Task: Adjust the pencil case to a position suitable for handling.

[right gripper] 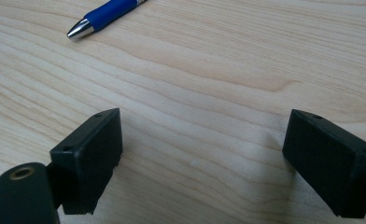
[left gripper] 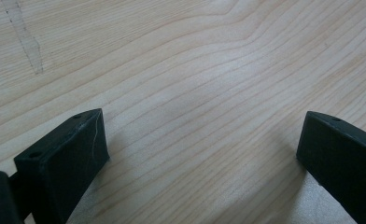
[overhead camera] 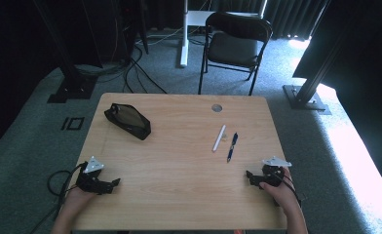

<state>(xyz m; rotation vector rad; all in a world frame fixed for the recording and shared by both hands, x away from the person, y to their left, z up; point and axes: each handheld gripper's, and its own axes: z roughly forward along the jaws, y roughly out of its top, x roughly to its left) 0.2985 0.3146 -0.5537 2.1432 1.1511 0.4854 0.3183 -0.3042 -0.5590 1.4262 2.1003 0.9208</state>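
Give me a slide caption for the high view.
Two open handheld grippers, left gripper and right gripper, rest on a light wooden table near a blue pen, white pen and black pouch.

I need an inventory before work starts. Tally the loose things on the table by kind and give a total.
Pens: 2, a blue pen and a white pen, lying side by side but apart
Pouches: 1, a black pouch near the far left corner
Total: 3
Both the left gripper and the right gripper rest open on the table, holding nothing.
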